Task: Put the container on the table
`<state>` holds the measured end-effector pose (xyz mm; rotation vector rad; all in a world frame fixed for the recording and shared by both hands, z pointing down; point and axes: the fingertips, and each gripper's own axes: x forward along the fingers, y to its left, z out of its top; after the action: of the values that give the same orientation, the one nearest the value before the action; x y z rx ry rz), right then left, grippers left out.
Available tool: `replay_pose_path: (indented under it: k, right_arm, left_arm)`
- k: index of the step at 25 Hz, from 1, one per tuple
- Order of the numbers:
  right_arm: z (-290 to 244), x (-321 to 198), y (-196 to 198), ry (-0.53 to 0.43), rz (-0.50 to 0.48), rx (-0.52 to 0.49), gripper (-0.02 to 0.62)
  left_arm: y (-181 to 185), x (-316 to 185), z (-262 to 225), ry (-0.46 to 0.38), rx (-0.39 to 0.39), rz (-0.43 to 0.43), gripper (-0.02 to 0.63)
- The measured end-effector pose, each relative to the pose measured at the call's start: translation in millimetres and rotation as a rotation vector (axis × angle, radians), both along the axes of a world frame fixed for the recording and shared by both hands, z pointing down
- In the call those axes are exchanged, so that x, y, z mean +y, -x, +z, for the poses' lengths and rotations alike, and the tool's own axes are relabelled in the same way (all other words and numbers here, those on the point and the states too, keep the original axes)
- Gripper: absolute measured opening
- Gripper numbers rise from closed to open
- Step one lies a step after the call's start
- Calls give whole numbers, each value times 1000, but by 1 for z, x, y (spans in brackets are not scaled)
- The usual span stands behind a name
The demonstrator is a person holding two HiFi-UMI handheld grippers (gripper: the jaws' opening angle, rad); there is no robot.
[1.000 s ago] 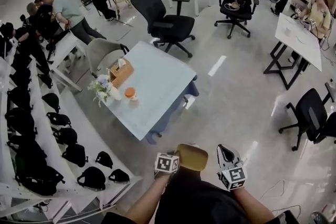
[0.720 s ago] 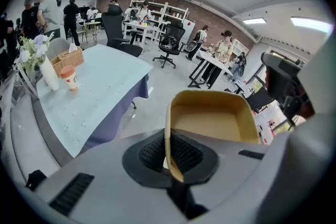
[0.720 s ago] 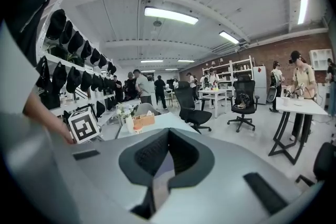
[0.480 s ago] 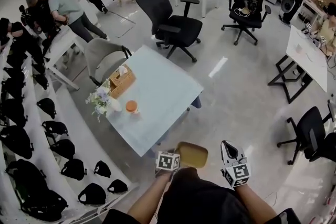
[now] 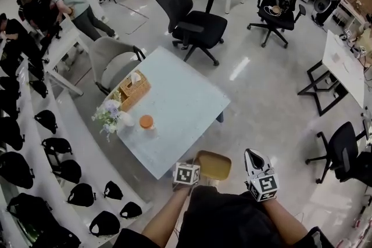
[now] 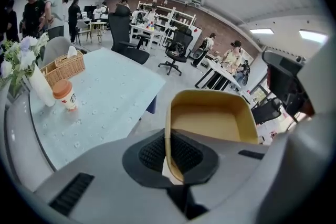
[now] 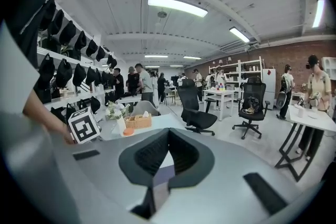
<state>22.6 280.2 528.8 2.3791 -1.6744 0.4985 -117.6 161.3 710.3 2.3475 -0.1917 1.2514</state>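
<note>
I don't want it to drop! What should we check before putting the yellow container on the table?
1. Left tongs grip yellow container: ok, shut on its wall.
2. Container above table: not ok, over floor beside the near edge.
3. Bare landing spot: ok, near half bare.
4. Coffee cup, flowers, tissue basket out of the way: ok, along one side.
5. Right tongs free: ok, shut, empty.

Container (image 6: pixel 210 118) near wall out of sight inside left claw (image 6: pixel 171 155); cup (image 6: pixel 64 96) print illegibly small.
</note>
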Motion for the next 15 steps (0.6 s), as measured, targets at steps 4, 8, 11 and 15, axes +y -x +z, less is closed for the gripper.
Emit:
replay_pose_path:
  k: [4,8,11,15]
  right_arm:
    - [0,-20,-7,5,-17,8,-2]
    - [0,-50,-8,-6,-48,-5,-2]
    - [-1,-77,-4,-12,-98,-38,-2]
    - [-4,-114,9,-33,-198,-33,-2]
  left_arm:
    - [3,-14,-1,7,23,-24,9]
    - [8,-25,4,16,40,-68,8]
    - [12,-34,2,15,42,-124,9]
    - [15,-51,4,14,54,-197,8]
